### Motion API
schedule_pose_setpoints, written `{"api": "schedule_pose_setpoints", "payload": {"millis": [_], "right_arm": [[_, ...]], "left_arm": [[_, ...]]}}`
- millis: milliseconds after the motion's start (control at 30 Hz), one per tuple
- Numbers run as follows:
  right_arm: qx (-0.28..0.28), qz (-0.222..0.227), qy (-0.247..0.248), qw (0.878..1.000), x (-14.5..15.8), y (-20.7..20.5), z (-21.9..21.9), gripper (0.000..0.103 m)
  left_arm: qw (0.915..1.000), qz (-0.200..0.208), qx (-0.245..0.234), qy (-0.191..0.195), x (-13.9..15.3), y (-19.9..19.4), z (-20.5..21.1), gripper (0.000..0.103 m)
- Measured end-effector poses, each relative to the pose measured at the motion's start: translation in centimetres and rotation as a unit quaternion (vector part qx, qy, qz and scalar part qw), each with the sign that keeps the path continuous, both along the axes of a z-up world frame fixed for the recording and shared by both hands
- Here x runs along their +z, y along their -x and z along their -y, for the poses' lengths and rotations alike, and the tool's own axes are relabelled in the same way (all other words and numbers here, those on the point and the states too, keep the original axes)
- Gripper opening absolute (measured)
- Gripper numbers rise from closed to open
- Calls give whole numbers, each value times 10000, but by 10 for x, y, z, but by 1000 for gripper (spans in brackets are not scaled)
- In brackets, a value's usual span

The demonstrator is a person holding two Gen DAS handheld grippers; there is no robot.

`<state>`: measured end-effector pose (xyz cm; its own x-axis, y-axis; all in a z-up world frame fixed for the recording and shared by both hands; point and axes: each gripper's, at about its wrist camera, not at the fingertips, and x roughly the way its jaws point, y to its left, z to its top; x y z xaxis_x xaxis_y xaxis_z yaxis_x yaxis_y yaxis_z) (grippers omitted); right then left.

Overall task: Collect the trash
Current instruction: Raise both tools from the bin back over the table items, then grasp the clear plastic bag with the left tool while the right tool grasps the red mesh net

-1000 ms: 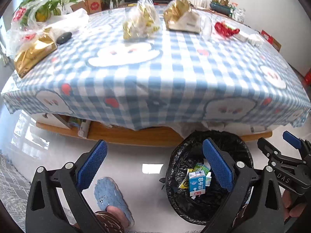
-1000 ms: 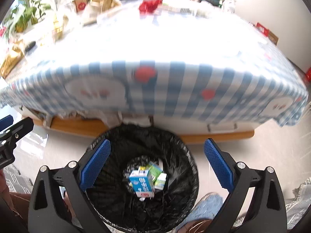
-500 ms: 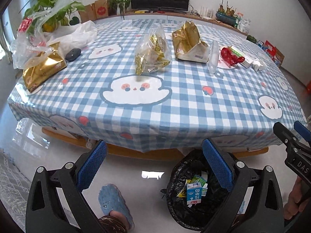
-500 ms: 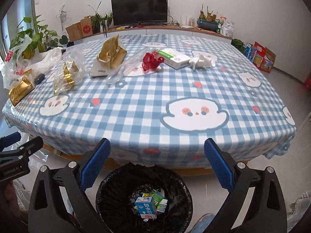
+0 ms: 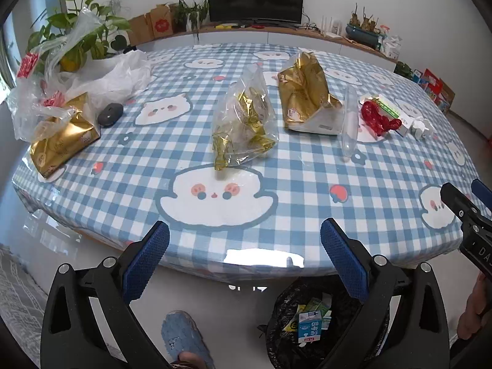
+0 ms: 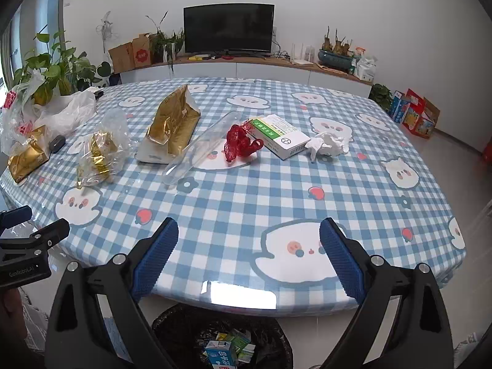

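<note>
Right gripper (image 6: 247, 256) closing, empty; left gripper (image 5: 243, 259) spread, empty, above checked table (image 5: 307, 169).

We counted two gold foil bags (image 5: 307, 95) on the table, plus one clear bag of gold wrappers (image 5: 243, 126), one clear tube (image 6: 196, 150), one red net (image 6: 241, 143), one medicine box (image 6: 281, 136), one crumpled tissue (image 6: 327, 144) and one bin (image 6: 190, 329) at the bottom of the frame.
</note>
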<state>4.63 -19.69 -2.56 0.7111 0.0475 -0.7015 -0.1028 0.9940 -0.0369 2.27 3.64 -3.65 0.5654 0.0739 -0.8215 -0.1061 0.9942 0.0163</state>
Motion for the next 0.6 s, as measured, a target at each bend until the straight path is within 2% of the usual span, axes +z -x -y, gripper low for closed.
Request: {"api": "schedule_pose_setpoints", "payload": {"millis": [167,600], "right_arm": [[88,45,14,10000,2,-19,0,86],[191,13,-56,9998,-1,-86,1,81]], "left_arm": [[9998,27,121,140,2,-17,-9,96],[9997,94,183,105,7,-82,-26,96]]}}
